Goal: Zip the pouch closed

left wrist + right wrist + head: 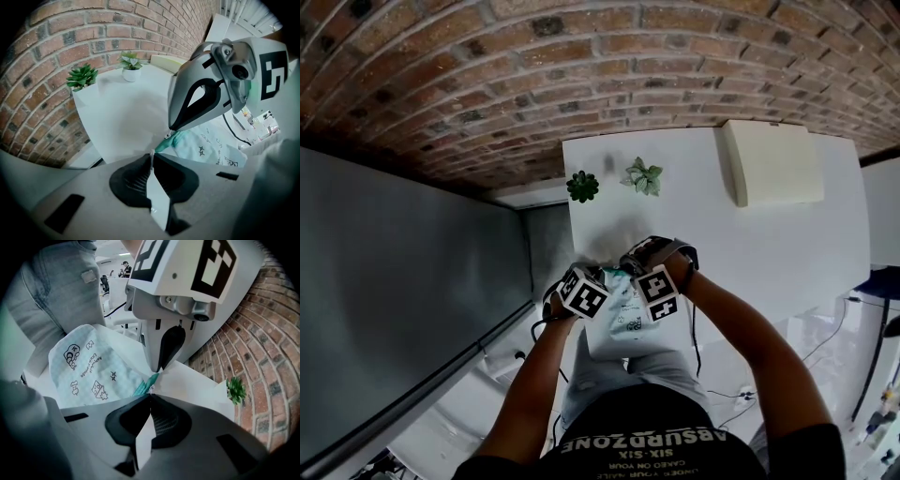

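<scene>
Far left: a flat grey panel (403, 272) fills that side below the red brick wall (581, 75), with a narrow gap between it and the table.
Table edge: the white tabletop (769, 253) ends just beside your left hand. Its near edge is hidden behind your arms and torso.
Left gripper: your left gripper (151, 153) has its jaws pressed almost together on a thin pale sliver at the far end of the pale mint quilted pouch (628, 319). Which part of the pouch that sliver is, is hard to make out.
Pouch: it lies on the table's near left corner, black doodles up, with the teal zipper (149, 380) at the end where the two grippers meet.
Right gripper: your right gripper (150, 393) is squeezed tight, tips nipping a tiny silver zip pull (152, 387), almost nose to nose with the left.
Open room: bare tabletop runs beyond the pouch and to its right, up to a dark green spiky succulent (582, 186) and a pale-leaved plant in a white pot (644, 176) near the wall.
Far right: a cream rectangular box (773, 161) sits well apart from the pouch. Clutter past the table's right edge is cut off and blurred.
Head view: the marker cubes hide both sets of tips.
</scene>
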Demonstrator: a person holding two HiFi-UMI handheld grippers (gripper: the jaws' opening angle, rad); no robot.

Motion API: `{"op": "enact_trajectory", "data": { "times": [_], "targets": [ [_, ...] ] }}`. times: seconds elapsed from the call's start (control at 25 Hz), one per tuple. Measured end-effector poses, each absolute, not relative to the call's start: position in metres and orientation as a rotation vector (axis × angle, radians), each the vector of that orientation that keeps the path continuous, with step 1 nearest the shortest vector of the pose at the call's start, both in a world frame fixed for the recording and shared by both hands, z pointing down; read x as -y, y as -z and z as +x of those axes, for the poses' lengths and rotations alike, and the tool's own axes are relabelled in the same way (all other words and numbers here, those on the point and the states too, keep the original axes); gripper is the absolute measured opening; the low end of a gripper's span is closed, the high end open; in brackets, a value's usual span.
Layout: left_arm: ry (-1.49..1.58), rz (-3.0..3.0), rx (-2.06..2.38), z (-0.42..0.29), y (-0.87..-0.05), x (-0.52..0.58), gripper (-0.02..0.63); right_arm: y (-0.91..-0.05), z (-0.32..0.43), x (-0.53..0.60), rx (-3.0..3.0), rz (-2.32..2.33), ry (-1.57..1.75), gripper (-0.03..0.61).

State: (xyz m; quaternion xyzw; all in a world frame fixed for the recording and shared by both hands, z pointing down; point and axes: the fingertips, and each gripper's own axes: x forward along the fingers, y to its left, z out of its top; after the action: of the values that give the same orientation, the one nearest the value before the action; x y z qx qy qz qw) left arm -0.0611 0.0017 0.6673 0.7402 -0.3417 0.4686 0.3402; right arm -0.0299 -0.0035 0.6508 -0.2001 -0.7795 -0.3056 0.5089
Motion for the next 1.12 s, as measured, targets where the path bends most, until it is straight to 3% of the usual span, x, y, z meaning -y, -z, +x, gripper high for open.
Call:
{"op": "enact_trajectory", "data": {
  "times": [1.12],
  "targets": [
    [-1.220, 1.924, 0.876, -0.061, -0.668, -0.002, 0.026, -0.651, -0.012, 0.004, 1.870, -0.445, 0.712, 0.000]
  ]
}}
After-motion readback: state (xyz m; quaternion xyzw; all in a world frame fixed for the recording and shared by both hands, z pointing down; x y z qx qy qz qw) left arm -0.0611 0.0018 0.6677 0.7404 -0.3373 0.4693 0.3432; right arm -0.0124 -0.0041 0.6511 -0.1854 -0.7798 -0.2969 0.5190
